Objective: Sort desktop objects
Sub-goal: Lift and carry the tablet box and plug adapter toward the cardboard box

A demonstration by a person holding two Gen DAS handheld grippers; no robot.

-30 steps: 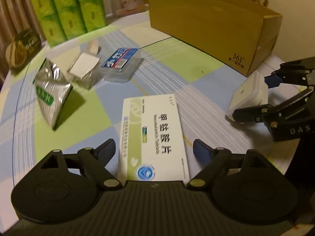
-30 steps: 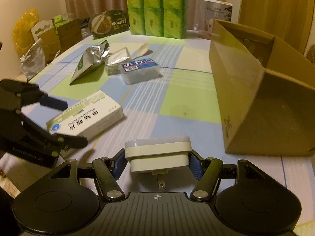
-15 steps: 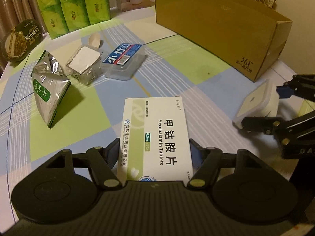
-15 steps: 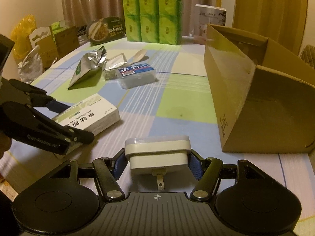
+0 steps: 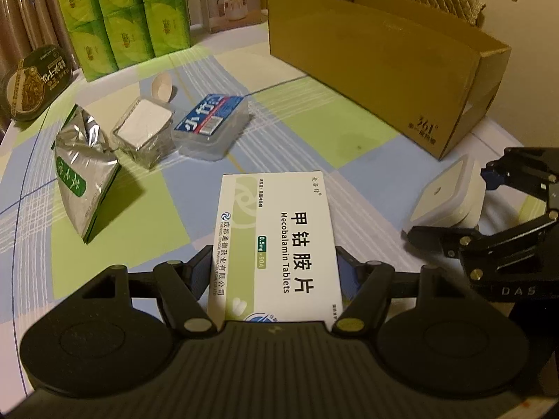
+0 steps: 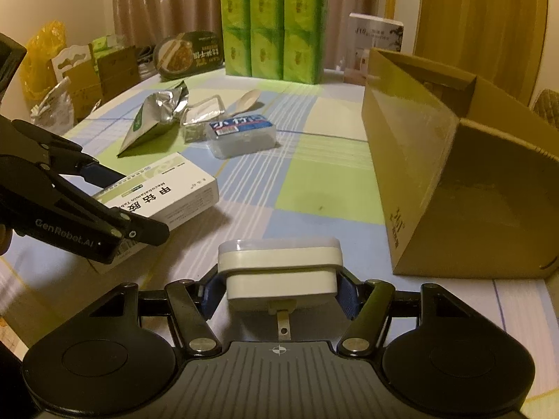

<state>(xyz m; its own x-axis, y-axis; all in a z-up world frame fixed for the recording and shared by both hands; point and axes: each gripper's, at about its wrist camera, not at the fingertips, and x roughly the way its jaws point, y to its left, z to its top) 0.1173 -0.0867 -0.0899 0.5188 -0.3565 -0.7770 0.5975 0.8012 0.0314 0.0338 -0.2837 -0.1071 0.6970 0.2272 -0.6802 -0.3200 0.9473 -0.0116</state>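
The table [image 5: 349, 132], under a checked blue and green cloth, carries everything. The open cardboard box [image 5: 384, 70] stands at its far right side, well apart from the loose items. A block of green tissue packs [image 6: 276, 31] stands at the far edge, with a round noodle bowl [image 6: 188, 56] just beside it. Nearer the middle lie a torn foil pouch [image 5: 84, 171], a clear plastic case with a blue label [image 5: 213, 125] and a small clear tray [image 5: 143, 132], close together, with a pale spoon [image 5: 162, 85] behind them. The left gripper [image 5: 276, 272] is clamped on the white medicine box [image 5: 279, 241], fingers pressed on its long sides, raised off the cloth in the right wrist view. The right gripper [image 6: 279, 293] is closed on the white plug adapter [image 6: 279, 262], its prong facing the camera
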